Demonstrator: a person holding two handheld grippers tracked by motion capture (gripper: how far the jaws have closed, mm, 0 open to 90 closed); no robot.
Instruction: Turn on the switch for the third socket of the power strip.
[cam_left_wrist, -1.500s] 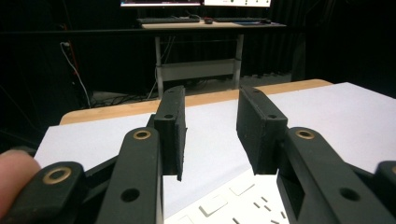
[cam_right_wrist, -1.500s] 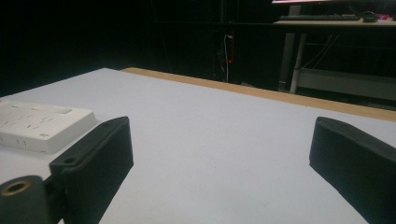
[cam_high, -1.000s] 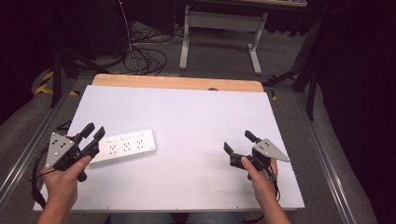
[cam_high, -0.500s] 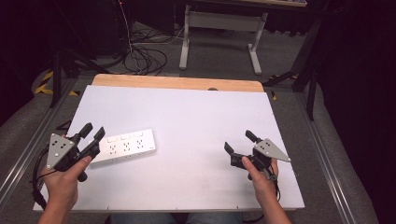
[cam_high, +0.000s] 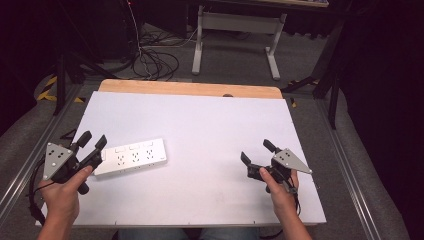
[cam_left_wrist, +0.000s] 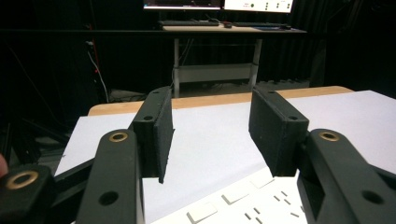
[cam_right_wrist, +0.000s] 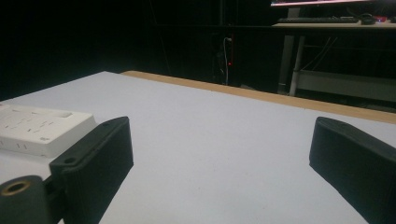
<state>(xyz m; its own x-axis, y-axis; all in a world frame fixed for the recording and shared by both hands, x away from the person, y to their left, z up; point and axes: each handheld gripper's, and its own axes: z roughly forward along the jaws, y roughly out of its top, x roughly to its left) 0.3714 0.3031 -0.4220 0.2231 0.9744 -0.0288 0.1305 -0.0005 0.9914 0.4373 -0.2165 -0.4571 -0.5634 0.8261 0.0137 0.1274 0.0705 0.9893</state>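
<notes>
From the high view, the left tongs (cam_high: 92, 147) have just been opening, nothing between them; the power strip (cam_high: 131, 156) lies just beside their tips on the worktop (cam_high: 210, 130). Their own view shows the strip below the gap, seemingly released. The right tongs (cam_high: 255, 152) stand open, well apart.

1 power strip (cam_high: 132, 156), 2 tools: left (cam_high: 93, 142), right (cam_high: 256, 151); 1 table (cam_high: 210, 125).
</notes>
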